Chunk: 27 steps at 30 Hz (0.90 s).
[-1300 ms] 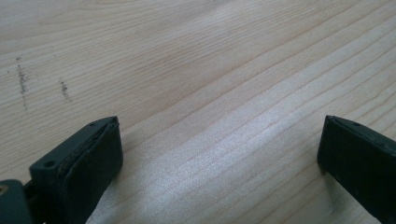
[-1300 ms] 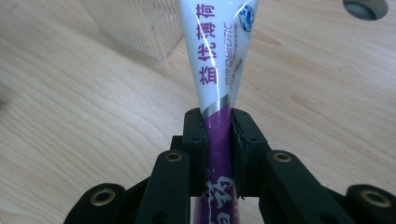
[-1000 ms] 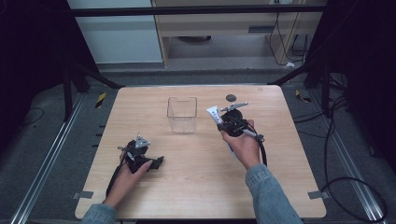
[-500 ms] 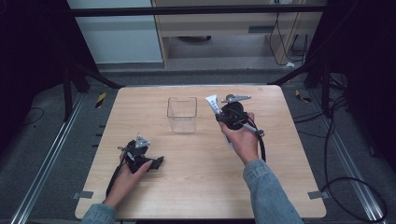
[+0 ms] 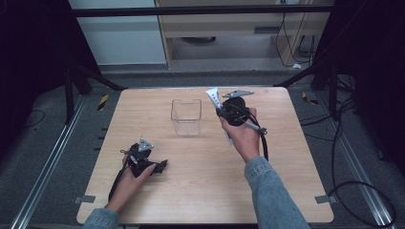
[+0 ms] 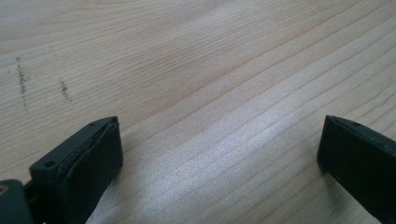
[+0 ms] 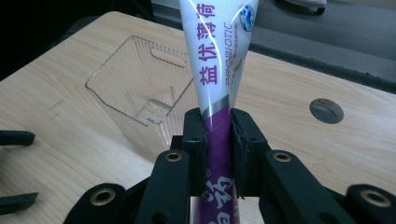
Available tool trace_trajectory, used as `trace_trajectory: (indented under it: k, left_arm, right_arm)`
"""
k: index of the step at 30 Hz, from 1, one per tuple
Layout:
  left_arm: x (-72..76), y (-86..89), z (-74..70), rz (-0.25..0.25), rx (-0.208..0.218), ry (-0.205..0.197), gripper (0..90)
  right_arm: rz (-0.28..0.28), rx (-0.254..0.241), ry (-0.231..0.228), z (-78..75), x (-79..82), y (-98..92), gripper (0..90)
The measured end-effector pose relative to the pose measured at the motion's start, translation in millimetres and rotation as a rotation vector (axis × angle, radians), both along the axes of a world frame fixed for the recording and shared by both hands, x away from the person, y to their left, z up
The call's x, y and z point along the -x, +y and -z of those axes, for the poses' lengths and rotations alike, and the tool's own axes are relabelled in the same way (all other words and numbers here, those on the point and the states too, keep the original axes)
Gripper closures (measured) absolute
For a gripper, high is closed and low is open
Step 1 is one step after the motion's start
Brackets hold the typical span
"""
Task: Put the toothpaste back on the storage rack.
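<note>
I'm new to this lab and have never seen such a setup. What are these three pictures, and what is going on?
A person sits at a wooden table and holds a hand-held two-jaw tool in each hand. The high view looks down from above; the other two pictures come from cameras riding on each tool. The right tool is shut on a white and purple toothpaste tube and holds it above the table, beside a clear plastic box standing there. The left tool rests low on the bare wood with its jaws wide apart, gripping nothing. A small round grey disc sits in the tabletop.
</note>
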<state>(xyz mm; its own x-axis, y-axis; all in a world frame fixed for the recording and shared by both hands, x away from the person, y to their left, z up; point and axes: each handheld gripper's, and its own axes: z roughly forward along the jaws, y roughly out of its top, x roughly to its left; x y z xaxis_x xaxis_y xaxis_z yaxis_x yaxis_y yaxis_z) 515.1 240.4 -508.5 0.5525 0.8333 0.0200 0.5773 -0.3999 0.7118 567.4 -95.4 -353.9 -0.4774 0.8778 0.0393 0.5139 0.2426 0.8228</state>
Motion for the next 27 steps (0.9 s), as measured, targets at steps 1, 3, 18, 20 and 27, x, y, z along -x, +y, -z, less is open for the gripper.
trace_trajectory:
  k: [1,3,18,20,27]
  left_arm:
    - [0.0,0.0,0.0,0.0,0.0,0.0,0.0]
    - [0.0,0.0,0.0,0.0,0.0,0.0,0.0]
    - [0.0,-0.2,0.2,-0.002,0.003,-0.001,0.0]
    - [0.0,-0.2,0.2,-0.002,0.004,-0.001,0.0]
    - [-0.1,-0.1,0.1,0.0,0.002,-0.002,0.0]
  right_arm:
    - [-0.004,0.0,-0.01,-3.0,-1.2,2.3,77.6]
    - [-0.006,-0.003,-0.015,-5.8,-2.4,4.4,77.6]
    - [-0.002,-0.025,-0.049,-22.4,-15.4,14.2,77.6]
    - [-0.006,-0.024,-0.058,-25.7,-17.0,17.0,77.6]
    - [-0.019,-0.025,-0.073,-30.3,-21.6,27.4,77.6]
